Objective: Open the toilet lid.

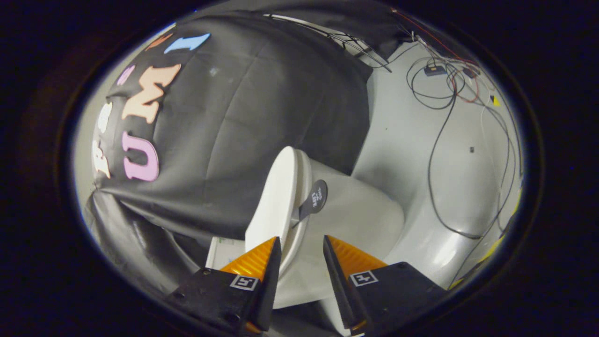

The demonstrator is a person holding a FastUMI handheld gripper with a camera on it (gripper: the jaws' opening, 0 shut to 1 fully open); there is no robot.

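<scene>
One fisheye view looks forward along the gripper [302, 245], and the whole scene appears rolled to one side. Its two fingers rise from the bottom centre of the frame, each carrying a small square marker. The jaws stand open with a clear gap between them, pressing on nothing.

Just ahead of the fingers, at lower centre, sits a white toilet [360, 210]. Its toilet lid [278, 196] is a white oval seen nearly edge on, raised away from the bowl and running from the centre of the frame down to the tip of the left finger. Whether that finger touches the lid's edge cannot be told. A small dark round handle tab [314, 199] sticks out from the lid's rim on a short stem, just above the gap between the fingers. It carries pale lettering.

Behind the toilet, a black cloth wall [262, 117] covers the upper left and centre of the frame, creased in a grid of fold lines. To the right, a pale grey floor or panel [407, 140] curves through the right half of the frame. Thin black cables [433, 154] loop across it from the upper right, where a small dark box [435, 70] and red wires [463, 89] lie tangled together. A white boxy object [224, 250] shows just left of the left finger, below the cloth.
</scene>
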